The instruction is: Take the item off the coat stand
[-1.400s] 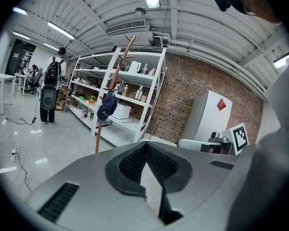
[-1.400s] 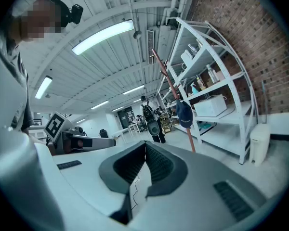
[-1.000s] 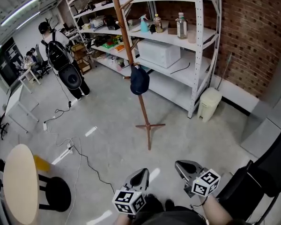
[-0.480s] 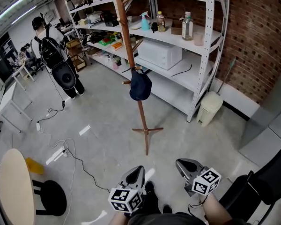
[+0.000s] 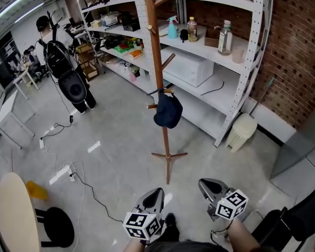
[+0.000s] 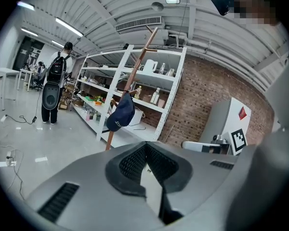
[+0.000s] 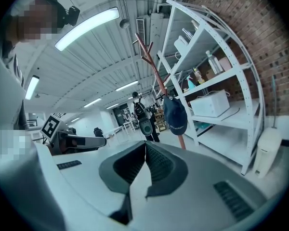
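Change: cap point(image 5: 168, 111) on coat stand point(image 5: 156, 62) is drawing nearer.
Left gripper point(image 5: 157, 193): clenched empty, hanging well short of cap.
Right gripper point(image 5: 202, 184): likewise clenched empty.

Navy cap point(image 5: 168, 111); brown coat stand point(image 5: 156, 62).

- Bright, even light from ceiling strip lights point(image 7: 86, 28).
- Pale glare patches on the floor point(image 5: 97, 147); shadows soft.
- Gripper views bend strongly, corners black.
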